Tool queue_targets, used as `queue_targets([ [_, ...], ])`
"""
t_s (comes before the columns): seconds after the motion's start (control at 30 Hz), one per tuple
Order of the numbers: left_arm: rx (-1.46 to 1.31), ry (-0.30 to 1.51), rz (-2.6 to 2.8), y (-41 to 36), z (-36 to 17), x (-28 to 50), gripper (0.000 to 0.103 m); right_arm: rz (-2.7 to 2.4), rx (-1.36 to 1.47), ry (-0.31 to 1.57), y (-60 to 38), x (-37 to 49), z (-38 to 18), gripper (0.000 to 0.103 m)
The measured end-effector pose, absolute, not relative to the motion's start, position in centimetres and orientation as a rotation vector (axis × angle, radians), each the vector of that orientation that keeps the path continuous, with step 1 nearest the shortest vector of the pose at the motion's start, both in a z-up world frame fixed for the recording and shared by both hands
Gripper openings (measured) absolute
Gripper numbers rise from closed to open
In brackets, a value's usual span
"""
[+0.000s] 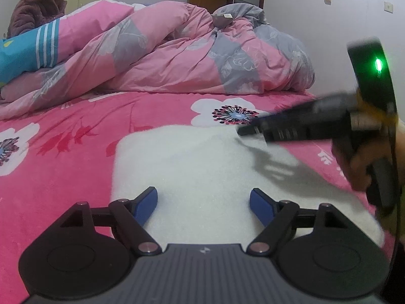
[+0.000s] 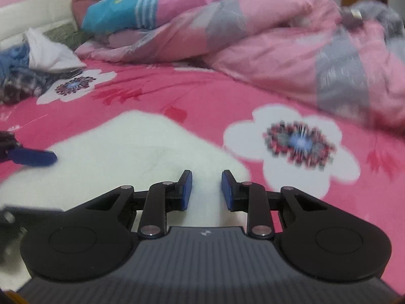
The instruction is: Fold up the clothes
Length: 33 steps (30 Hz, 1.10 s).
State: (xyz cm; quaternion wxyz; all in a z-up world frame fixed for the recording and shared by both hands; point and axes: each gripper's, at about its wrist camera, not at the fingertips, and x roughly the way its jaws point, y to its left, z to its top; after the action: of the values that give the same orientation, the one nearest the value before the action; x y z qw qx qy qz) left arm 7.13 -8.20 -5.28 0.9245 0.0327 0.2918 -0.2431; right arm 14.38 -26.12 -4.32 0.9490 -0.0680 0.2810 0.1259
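Observation:
A white fluffy garment point(image 1: 192, 162) lies folded flat on the pink flowered bed sheet point(image 1: 63, 177). My left gripper point(image 1: 203, 202) hovers over its near part, blue pads wide apart with nothing between them. A hand point(image 1: 362, 162) holds my right gripper point(image 1: 249, 129), which reaches in from the right. Its tip is just above the garment's far right corner and casts a shadow on it. In the right wrist view the right gripper point(image 2: 206, 190) has a narrow gap between its pads, and the garment point(image 2: 131, 149) shows below it. One left-gripper pad point(image 2: 33, 157) shows at the left.
A rumpled pink and grey quilt point(image 1: 177, 58) fills the back of the bed. A blue striped pillow point(image 1: 25, 48) lies at the far left. A person in a purple jacket point(image 1: 38, 5) sits behind it. Loose clothes point(image 2: 38, 58) are piled at the bed's left.

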Motion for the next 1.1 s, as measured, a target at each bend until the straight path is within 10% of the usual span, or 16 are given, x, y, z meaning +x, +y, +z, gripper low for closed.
queue_targets([
  [0.37, 0.037, 0.588, -0.52, -7.6, -5.5, 7.2, 0.081, 0.292, -0.123, 0.703, -25.8, 21.8, -7.2, 0.034],
  [1.1, 0.065, 0.595, -0.441, -7.0, -3.4, 2.9, 0.079, 0.255, -0.007, 0.613, -26.4, 10.0, -4.5, 0.037],
])
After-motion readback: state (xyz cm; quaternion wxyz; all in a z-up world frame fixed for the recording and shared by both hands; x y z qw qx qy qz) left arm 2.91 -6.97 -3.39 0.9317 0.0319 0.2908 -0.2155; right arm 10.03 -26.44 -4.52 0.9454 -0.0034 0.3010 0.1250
